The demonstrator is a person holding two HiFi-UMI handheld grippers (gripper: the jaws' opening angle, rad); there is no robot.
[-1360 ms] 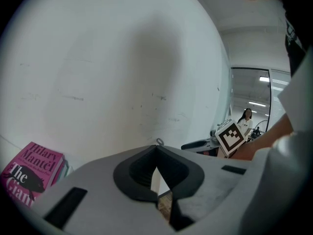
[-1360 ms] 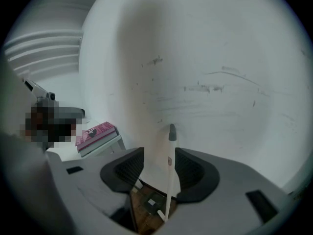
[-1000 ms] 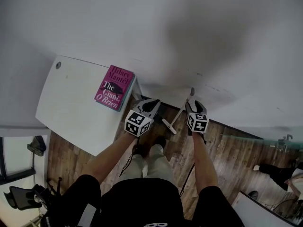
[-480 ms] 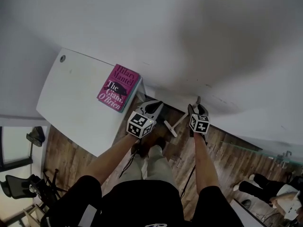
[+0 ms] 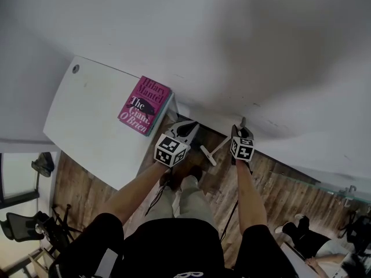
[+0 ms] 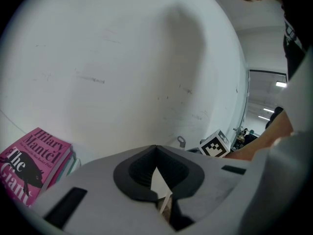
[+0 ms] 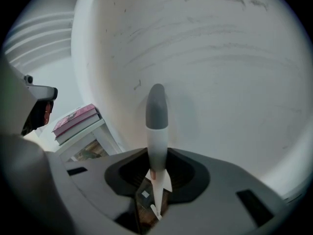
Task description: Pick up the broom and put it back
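The broom has a white handle with a grey end and leans against the white wall, its head down on the wooden floor. My right gripper has just been closing. In the right gripper view the handle runs straight between its jaws, and the right gripper is shut on it below the grey end. My left gripper hangs left of the broom, beside the table corner. In the left gripper view the left gripper is shut with nothing in it.
A white table stands at the left against the wall, with a pink book on a small stack at its near corner. The person's feet stand on the floor just below the broom. A dark chair sits at lower left.
My right gripper has come in onto the top of the broom handle and closed round it. The left gripper has shifted slightly and stays shut.
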